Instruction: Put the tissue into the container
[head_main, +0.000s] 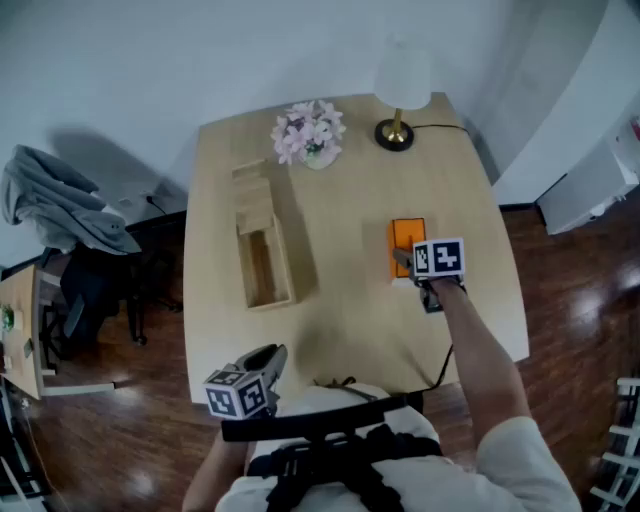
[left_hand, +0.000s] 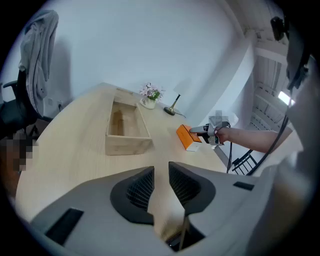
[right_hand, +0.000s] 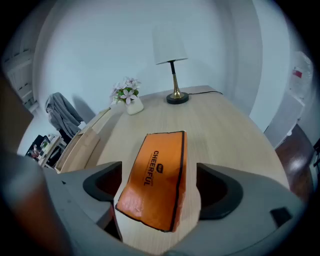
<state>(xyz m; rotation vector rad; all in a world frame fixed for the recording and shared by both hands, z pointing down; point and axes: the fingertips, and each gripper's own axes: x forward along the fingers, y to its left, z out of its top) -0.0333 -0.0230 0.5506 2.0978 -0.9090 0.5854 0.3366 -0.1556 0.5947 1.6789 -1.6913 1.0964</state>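
R tongs (right_hand: 156, 172) wide astride 1 tissue pack (right_hand: 159, 192); 1 container (left_hand: 127, 146).

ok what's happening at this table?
A person works two handheld grippers. The right gripper has its jaws wide open either side of the orange tissue pack, which lies on the table; not gripped yet. The left gripper hangs empty at the near edge, jaws nearly together. The wooden box stands empty.

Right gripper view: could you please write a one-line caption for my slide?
Open right gripper straddling an orange tissue pack on a wooden table, with lamp and flowers behind.
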